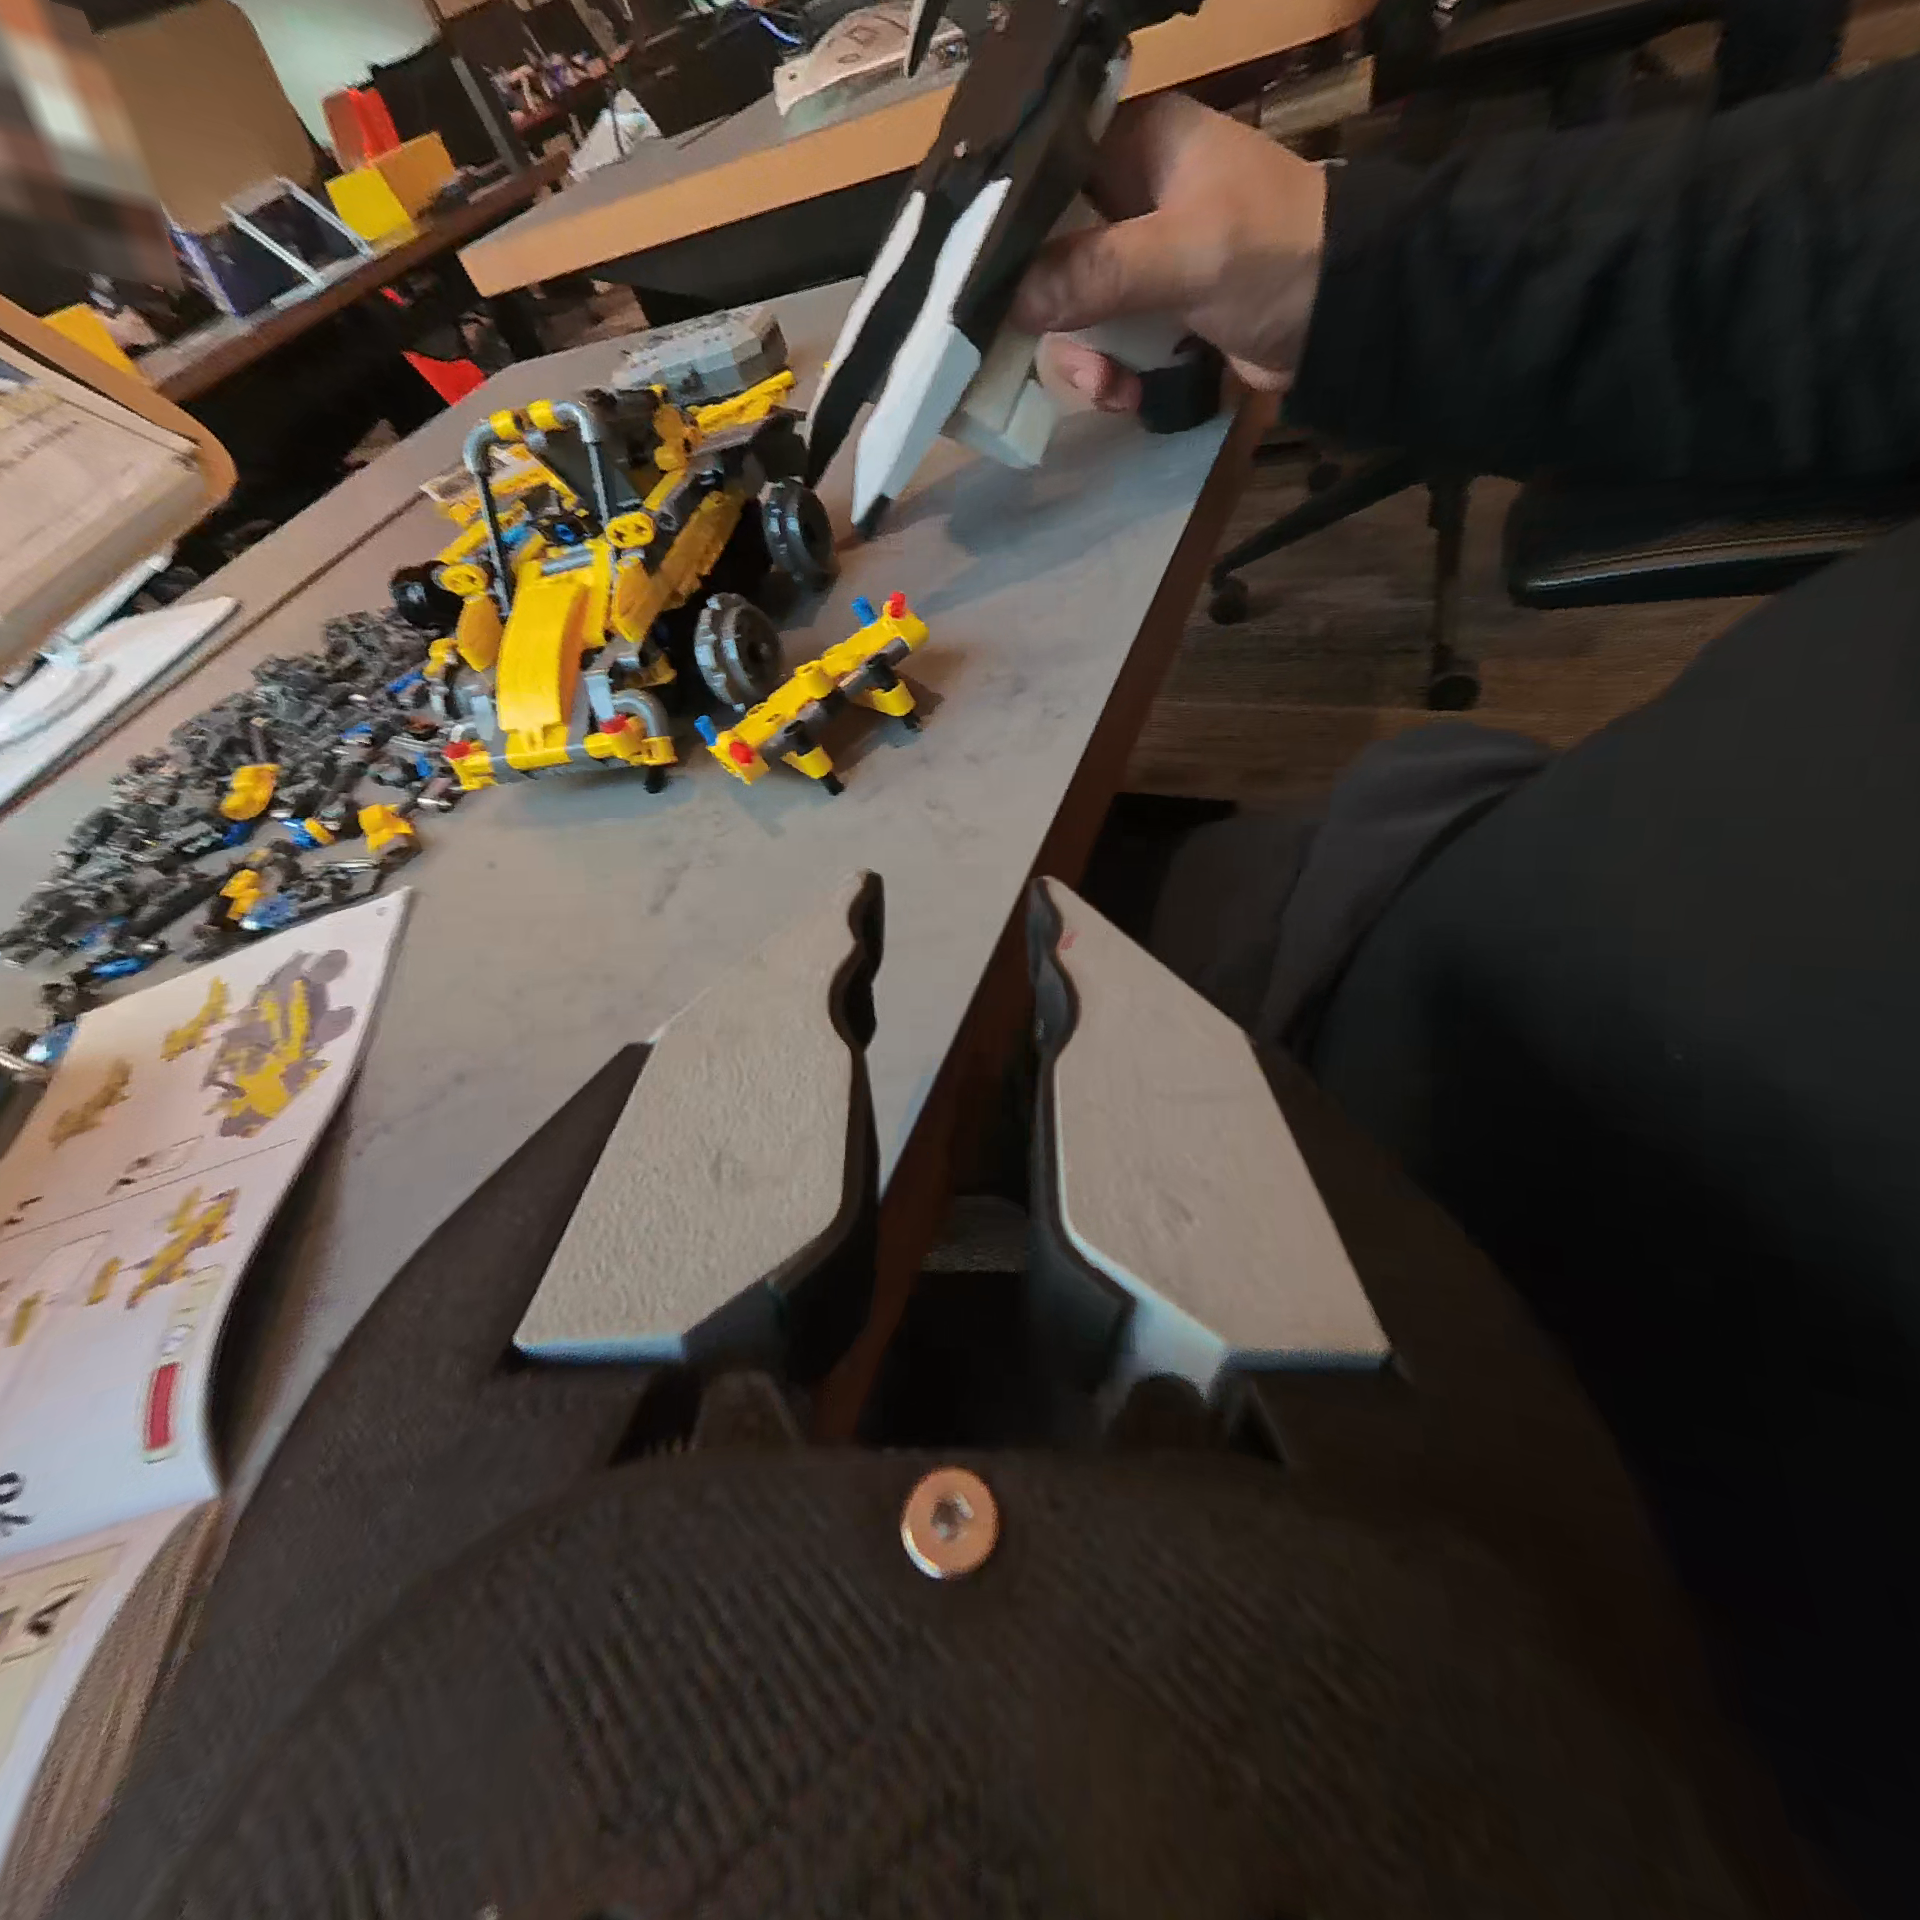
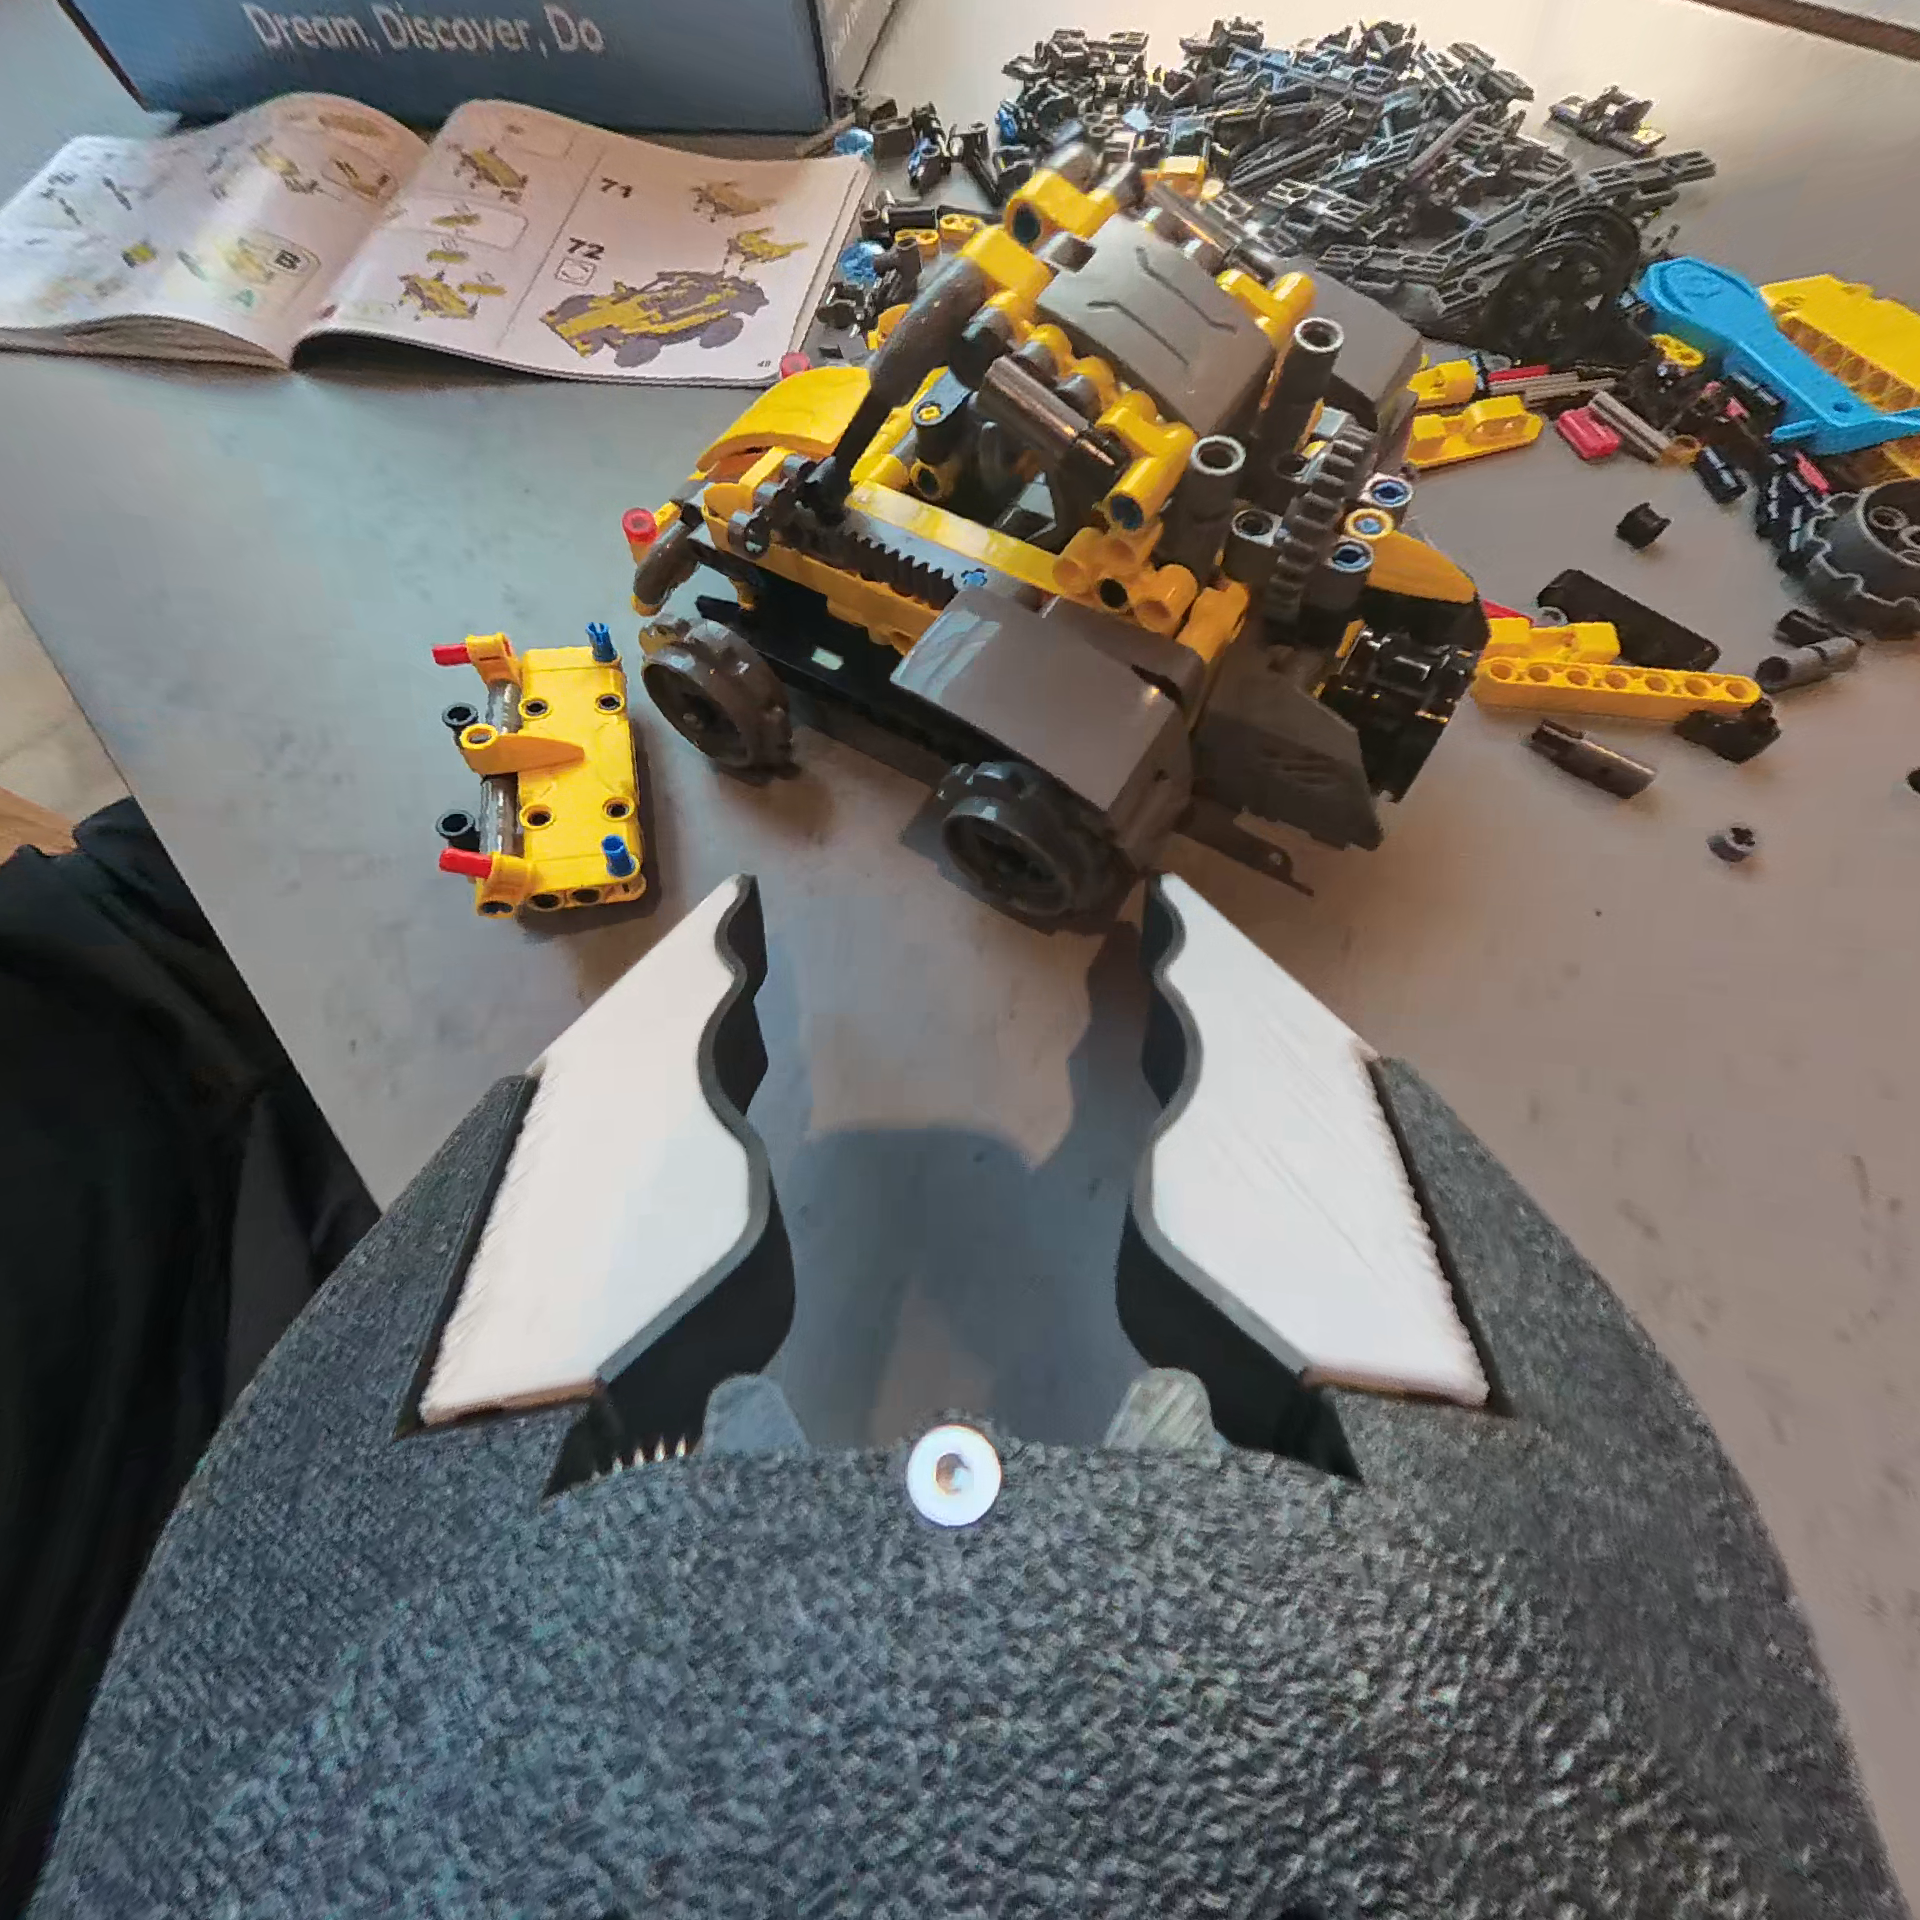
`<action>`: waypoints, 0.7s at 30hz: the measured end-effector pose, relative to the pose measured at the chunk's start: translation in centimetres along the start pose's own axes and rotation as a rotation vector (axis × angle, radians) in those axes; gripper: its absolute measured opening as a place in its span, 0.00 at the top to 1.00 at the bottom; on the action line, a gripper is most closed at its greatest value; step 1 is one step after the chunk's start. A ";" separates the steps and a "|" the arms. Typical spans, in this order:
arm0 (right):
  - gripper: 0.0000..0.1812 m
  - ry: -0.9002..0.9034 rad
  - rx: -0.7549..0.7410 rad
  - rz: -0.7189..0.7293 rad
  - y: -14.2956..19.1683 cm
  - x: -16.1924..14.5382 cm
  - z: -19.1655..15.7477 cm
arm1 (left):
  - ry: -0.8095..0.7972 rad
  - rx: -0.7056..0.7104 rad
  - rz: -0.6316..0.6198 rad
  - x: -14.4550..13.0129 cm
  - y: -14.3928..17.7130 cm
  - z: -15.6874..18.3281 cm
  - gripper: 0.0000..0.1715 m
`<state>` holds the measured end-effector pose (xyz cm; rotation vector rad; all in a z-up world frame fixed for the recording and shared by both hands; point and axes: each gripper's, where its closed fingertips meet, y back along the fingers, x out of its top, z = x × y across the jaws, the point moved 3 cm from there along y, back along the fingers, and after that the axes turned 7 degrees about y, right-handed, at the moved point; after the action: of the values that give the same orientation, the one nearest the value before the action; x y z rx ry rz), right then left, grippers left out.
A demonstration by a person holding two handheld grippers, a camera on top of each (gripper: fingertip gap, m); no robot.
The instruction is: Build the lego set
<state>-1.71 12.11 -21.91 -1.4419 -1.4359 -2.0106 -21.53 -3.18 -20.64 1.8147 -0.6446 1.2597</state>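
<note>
Right hand-held gripper (image 2: 951, 899) hangs wide and empty just beside the half-built yellow-and-grey brick vehicle (image 2: 1070, 561) mid-bench (image 2: 260, 540); left hand-held gripper (image 1: 956, 899) hovers narrowly parted, empty, at the bench's near edge.

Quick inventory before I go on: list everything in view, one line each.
Brick vehicle: one, yellow and grey, partly built, table centre.
Small sub-assembly: one, yellow with red and blue pins, beside the vehicle, apart from it.
Loose parts pile: many, mostly black, beyond the vehicle.
Blue tool: one, far right among parts.
Instruction booklet: one, open, far left.
Box: one, dark blue, behind the booklet.
Table: one, grey.
Office chair: one, black, off the table edge.
Right gripper: jaws open, empty, near the vehicle's wheel.
Left gripper: jaws open, empty, at the table edge.
Hand: one, holding the right gripper.
</note>
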 end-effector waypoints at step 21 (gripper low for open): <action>0.61 0.077 0.035 0.137 1.3 1.3 -1.3 | 0.014 -0.070 -0.024 -0.3 -0.9 0.7 0.90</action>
<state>-2.09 10.78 -20.11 -1.3933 -1.2979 -1.9265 -20.60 -3.32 -21.28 1.7498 -0.6496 1.2187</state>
